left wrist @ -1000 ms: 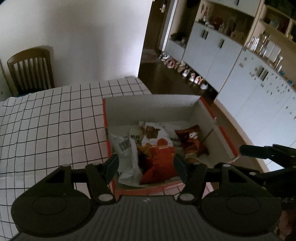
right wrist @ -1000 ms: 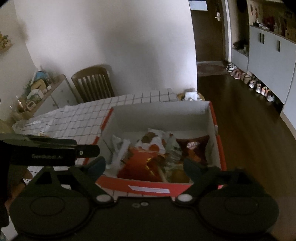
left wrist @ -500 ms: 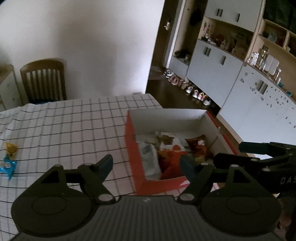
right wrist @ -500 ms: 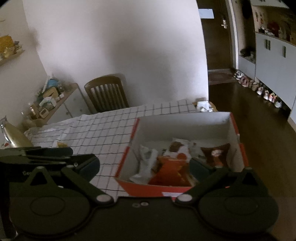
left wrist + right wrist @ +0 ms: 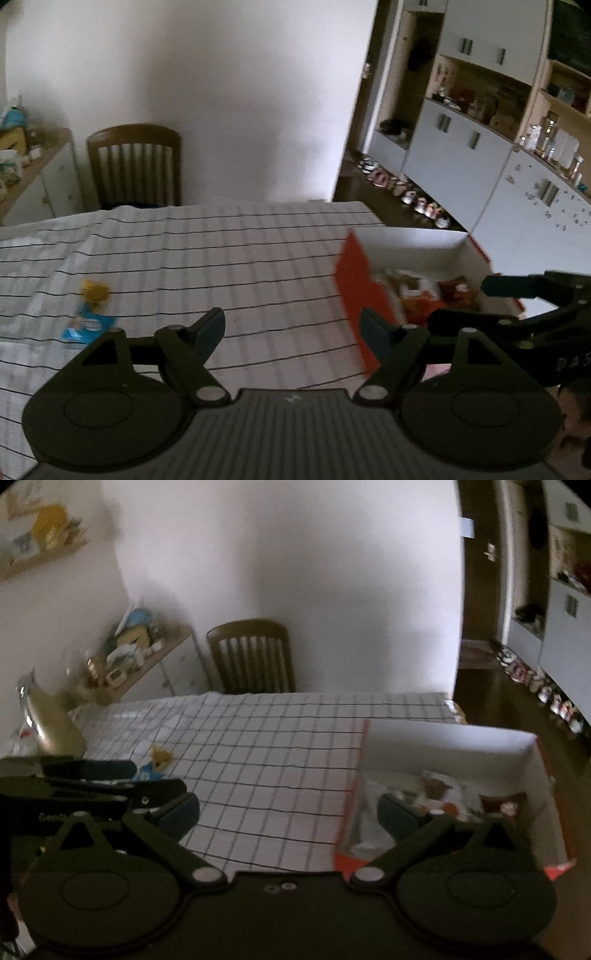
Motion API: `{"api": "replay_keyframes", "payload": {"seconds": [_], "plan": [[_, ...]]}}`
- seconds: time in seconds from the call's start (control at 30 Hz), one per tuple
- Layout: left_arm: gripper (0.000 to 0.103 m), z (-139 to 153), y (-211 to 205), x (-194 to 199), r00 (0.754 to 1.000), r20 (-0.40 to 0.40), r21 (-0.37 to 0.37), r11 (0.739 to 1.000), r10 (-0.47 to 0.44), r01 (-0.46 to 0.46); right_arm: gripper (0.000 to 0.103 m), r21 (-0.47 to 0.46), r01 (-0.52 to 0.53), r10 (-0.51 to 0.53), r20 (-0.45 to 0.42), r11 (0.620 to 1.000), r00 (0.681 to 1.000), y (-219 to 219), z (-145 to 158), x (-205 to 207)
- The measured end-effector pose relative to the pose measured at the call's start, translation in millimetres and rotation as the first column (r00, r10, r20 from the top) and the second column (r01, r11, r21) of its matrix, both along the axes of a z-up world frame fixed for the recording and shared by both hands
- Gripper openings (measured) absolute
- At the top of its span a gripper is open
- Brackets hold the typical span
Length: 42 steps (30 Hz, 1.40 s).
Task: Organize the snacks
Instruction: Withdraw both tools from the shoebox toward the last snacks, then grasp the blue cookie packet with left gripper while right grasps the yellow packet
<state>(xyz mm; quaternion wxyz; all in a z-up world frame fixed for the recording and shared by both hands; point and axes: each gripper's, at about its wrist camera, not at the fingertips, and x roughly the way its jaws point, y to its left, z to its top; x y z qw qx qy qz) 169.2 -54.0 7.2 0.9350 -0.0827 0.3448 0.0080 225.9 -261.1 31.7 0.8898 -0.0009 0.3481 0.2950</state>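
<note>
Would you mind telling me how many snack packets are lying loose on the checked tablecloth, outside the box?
2: a yellow packet and a blue packet directly in front of it, near the table's left side. The left gripper partly hides that spot in the right wrist view, so more may be hidden.

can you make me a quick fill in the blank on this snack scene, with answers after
1. The snack packets are piled inside the ____ cardboard box.
2. The yellow snack and blue snack packet lie loose on the ____ tablecloth.
3. Nothing sits between the jaws of the left gripper; they stand ____.

Answers: red; checked; open
</note>
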Motion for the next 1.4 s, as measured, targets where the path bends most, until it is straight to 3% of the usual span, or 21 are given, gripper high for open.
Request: {"api": "replay_keyframes", "payload": {"seconds": [0.27,0.47,0.67,0.9,1.03,1.4], "plan": [[0.080,-17.0,78.8,-11.7,0.993,-0.029,0.000,0.993,0.116,-0.116,0.103,-0.027,-0.021,0.020,-0.023,0.999,1.000,71.1,-1.8,6.6],[0.079,-40.4,134.6,-12.1,0.963,-0.082,-0.031,0.965,0.258,-0.261,0.103,-0.083,-0.033,0.031,-0.028,0.996,0.999,126.2,-8.1,13.6],[0.080,-69.9,180.9,-9.4,0.917,-0.139,-0.090,0.917,0.374,-0.387,0.102,-0.126,-0.066,0.057,-0.078,0.990,0.995,184.4,-19.7,32.2],[0.079,-105.8,223.5,-4.1,0.853,-0.223,-0.205,0.833,0.471,-0.514,0.097,-0.182,-0.097,0.077,-0.117,0.979,0.990,249.3,-32.8,59.8],[0.079,-121.5,239.6,7.5,0.840,-0.268,-0.249,0.808,0.472,-0.534,0.093,-0.247,-0.109,0.084,-0.109,0.963,0.991,285.1,-37.3,73.6],[0.079,-145.7,266.2,39.9,0.798,-0.341,-0.345,0.723,0.498,-0.598,0.085,-0.254,-0.146,0.090,-0.220,0.956,0.971,371.0,-63.1,121.6]]}}
